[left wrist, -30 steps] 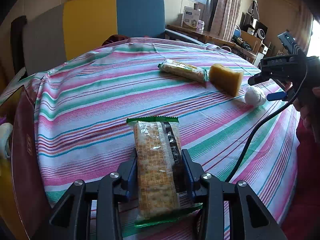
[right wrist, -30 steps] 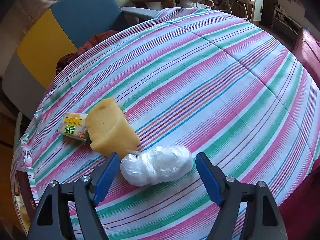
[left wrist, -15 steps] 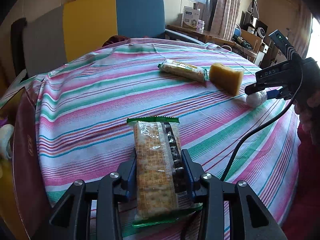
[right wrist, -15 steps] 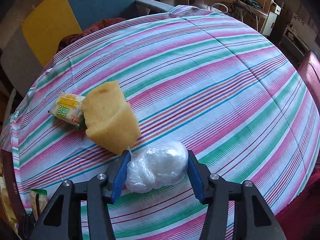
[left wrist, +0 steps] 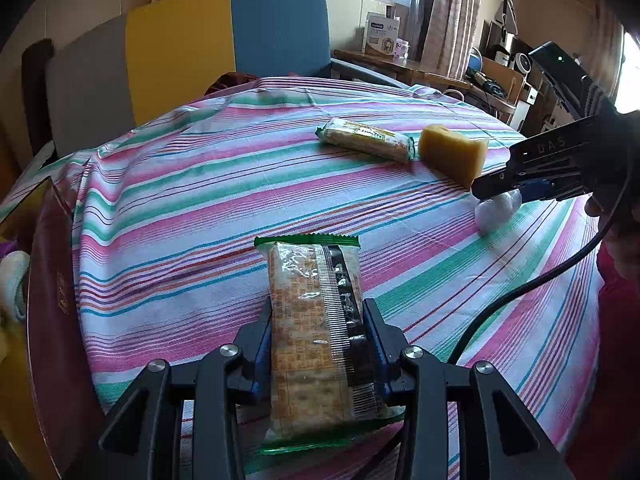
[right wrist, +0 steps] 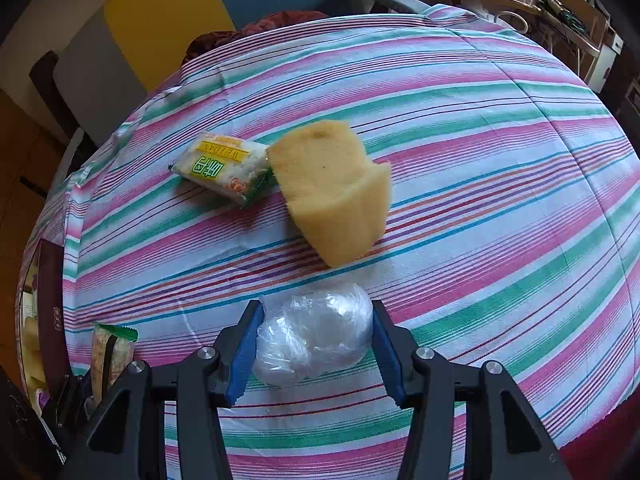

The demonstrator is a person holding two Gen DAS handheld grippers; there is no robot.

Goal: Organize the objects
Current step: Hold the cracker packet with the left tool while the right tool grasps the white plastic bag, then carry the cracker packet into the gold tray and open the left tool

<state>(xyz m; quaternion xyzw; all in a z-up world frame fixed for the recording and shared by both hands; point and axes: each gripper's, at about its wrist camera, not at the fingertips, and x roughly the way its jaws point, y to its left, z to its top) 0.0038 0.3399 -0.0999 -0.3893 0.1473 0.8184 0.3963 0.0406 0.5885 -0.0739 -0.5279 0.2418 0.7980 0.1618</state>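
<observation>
My left gripper [left wrist: 318,320] is shut on a clear cracker packet [left wrist: 312,300] with green ends, low over the near edge of the striped tablecloth [left wrist: 192,200]. That packet [right wrist: 110,352] also shows at the lower left of the right wrist view. My right gripper [right wrist: 316,320] is shut on a white ball wrapped in clear plastic [right wrist: 316,336], both blue pads pressed on its sides. A yellow sponge block [right wrist: 332,192] lies just beyond the ball. A second snack packet [right wrist: 224,168] with a yellow and green label touches the sponge's left side.
A dark red box [left wrist: 52,300] stands against the table's left edge. A chair with grey, yellow and blue panels [left wrist: 240,40] stands behind the table. A black cable [left wrist: 520,292] hangs from the right gripper across the cloth. Shelves and clutter fill the far right.
The right gripper's jaws, wide apart around the wrapped ball a second ago, have shut on it, and the gripper rolled and shifted. The left gripper and its packet have stayed put.
</observation>
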